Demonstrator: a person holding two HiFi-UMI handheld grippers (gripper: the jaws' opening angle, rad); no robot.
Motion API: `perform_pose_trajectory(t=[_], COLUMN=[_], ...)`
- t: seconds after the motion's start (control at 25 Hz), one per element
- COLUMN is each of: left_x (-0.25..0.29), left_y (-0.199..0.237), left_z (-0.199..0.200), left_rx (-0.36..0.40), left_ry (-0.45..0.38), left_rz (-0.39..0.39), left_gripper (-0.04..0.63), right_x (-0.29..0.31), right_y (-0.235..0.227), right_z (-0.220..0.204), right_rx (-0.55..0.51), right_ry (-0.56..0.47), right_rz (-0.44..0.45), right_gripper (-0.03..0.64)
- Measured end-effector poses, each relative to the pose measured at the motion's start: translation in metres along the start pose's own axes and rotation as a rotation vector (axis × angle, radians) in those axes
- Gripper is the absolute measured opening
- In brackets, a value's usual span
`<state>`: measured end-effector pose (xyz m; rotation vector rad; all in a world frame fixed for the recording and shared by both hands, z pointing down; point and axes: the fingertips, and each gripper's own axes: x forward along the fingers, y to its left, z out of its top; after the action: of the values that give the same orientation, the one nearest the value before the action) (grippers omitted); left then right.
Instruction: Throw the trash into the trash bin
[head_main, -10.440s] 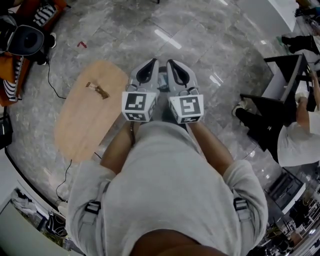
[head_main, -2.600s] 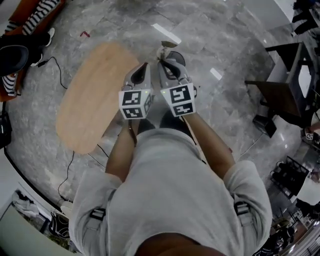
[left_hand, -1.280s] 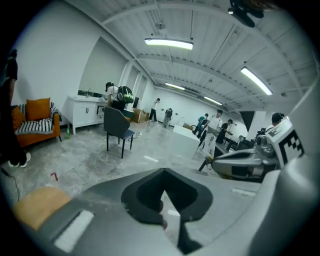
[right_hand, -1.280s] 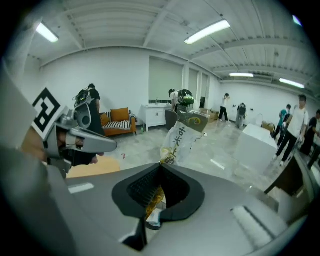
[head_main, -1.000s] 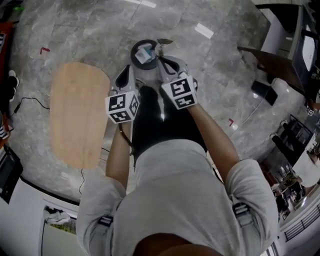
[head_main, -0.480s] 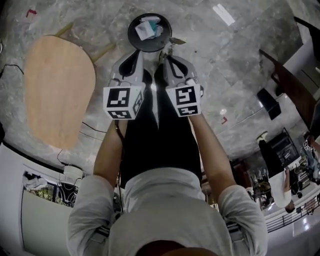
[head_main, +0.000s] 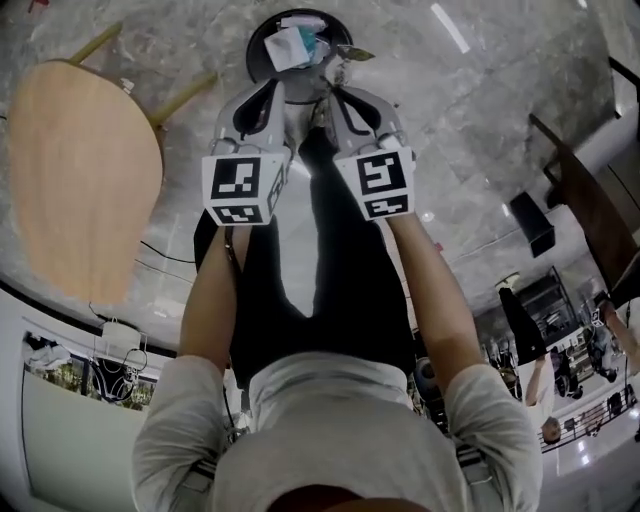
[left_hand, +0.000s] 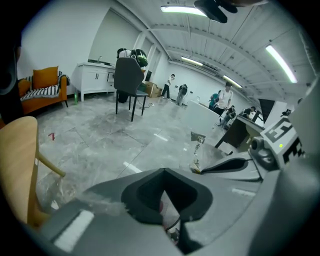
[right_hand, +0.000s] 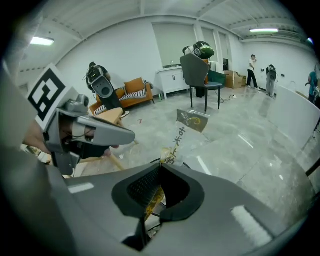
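Interior evenly lit by ceiling strip lights (left_hand: 182, 9); shadows faint. Head view dim overall, with bright streaks of glare on the polished floor (head_main: 450, 28). Both gripper views bend strongly at the edges, with black vignette in the corners. The bodies of the left gripper (left_hand: 164, 171) and right gripper (right_hand: 161, 169) are soft near the lens; the wrapper (right_hand: 175, 142) at the right jaws is fairly sharp.

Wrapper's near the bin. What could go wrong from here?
1. The clear printed plastic wrapper sticks out of the shut jaws of the right gripper. In the head view its free end sits by the rim of the round black trash bin, so it may drop outside.
2. Light film could cling to the jaws on release.
3. The left gripper, shut and empty, is close alongside and could snag it.
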<state>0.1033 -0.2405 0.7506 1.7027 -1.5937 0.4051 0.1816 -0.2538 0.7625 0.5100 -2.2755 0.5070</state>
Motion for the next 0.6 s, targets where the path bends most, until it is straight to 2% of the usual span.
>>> perform_pose_trajectory(t=[0.36,0.52,0.6], left_x=[0.044,0.069,0.080], left_y=[0.049,0.059,0.063], left_z=[-0.049,-0.072,-0.080], left_rx=[-0.007,0.054,0.048], left_ry=[0.035,0.058,0.063], left_rz=[0.013,0.015,0.013], left_gripper=[0.017,0.017,0.017], right_x=[0.099,0.130,0.146], right_y=[-0.011,-0.016,-0.016], right_z=[-0.049,-0.075,-0.084], right_rx=[0.043,0.065,0.070], right_ry=[0.128,0.175,0.192], right_rz=[0.025,0.031,0.045], right_gripper=[0.014,0.014,0.014])
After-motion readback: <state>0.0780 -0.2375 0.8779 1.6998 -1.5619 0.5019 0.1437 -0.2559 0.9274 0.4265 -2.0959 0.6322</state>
